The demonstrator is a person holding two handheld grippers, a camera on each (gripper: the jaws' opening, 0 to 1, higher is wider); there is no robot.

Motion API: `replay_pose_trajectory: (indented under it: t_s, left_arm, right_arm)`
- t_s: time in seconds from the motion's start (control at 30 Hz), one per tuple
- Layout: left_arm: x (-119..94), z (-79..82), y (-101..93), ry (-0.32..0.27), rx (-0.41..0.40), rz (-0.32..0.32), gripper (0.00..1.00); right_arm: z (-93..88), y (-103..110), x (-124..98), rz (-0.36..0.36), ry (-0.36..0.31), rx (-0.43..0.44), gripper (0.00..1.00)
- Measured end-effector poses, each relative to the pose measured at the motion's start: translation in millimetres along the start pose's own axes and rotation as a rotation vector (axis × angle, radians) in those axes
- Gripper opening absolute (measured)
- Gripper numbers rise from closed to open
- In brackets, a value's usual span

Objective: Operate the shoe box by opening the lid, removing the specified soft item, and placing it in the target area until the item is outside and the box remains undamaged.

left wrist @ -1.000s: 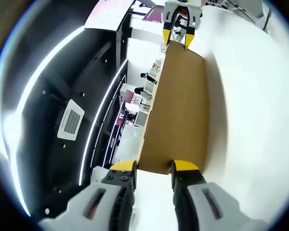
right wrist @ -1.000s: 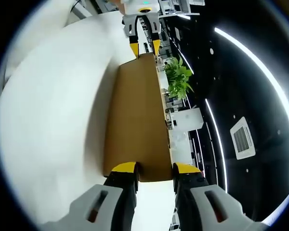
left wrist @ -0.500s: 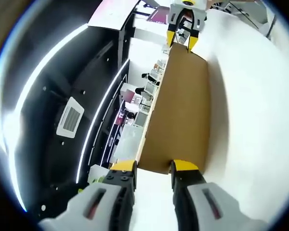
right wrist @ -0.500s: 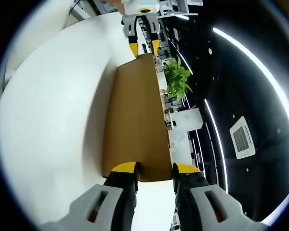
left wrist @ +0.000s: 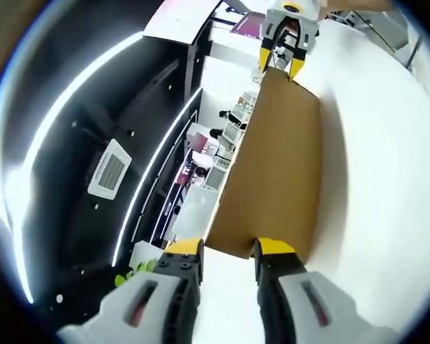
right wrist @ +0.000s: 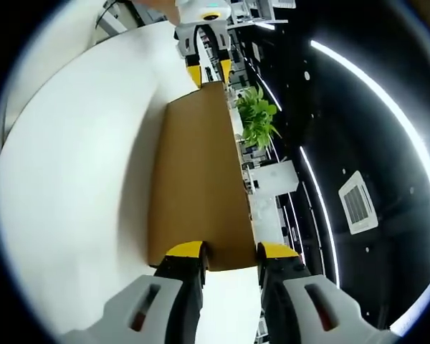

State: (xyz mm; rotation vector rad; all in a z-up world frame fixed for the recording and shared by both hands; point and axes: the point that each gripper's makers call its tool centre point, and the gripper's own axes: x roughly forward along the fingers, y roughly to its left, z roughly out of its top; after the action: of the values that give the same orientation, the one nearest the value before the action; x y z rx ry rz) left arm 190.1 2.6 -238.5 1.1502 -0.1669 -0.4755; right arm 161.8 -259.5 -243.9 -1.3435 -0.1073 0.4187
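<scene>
Left gripper point(left wrist: 228, 249), seen in the left gripper view, rises from the bottom with its two yellow-tipped jaws set on either side of the near short edge of a brown cardboard lid point(left wrist: 276, 172); the tips sit right at that edge and look to be pinching it, though the contact itself is hard to make out. The lid stretches away as a long flat panel, held up off the white table point(left wrist: 387, 179), whose surface curves along its right side. At the lid's far end the right gripper point(left wrist: 282, 63) grips the opposite short edge, its yellow tips against the cardboard. To the lid's left lie a dark ceiling with a bright light strip point(left wrist: 64, 122) and a square vent point(left wrist: 110, 169), and a distant office area. In the right gripper view the right gripper point(right wrist: 229, 251) comes up from the bottom, jaws straddling the lid's point(right wrist: 197, 179) near short edge in the same way, apparently clamped on it. The white table point(right wrist: 72, 179) spreads to the left of the panel. At the far end the left gripper point(right wrist: 205, 72) holds the other edge. A green plant point(right wrist: 256, 118) stands just right of the lid, before the dark ceiling.
</scene>
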Motion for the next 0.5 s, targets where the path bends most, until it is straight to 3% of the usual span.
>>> replay_pose_trajectory:
  t_s: [0.3, 0.5]
  left_arm:
    - [-0.3, -0.2, 2.3, -0.005, -0.029, 0.009, 0.29]
    - [-0.3, 0.3, 5.4, -0.014, -0.044, 0.018, 0.29]
  right_arm:
    - [1.1, -3.6, -1.3, -0.023, 0.001, 0.029, 0.29]
    - [2.2, -7.8, -0.7, -0.049, -0.017, 0.098, 0.30]
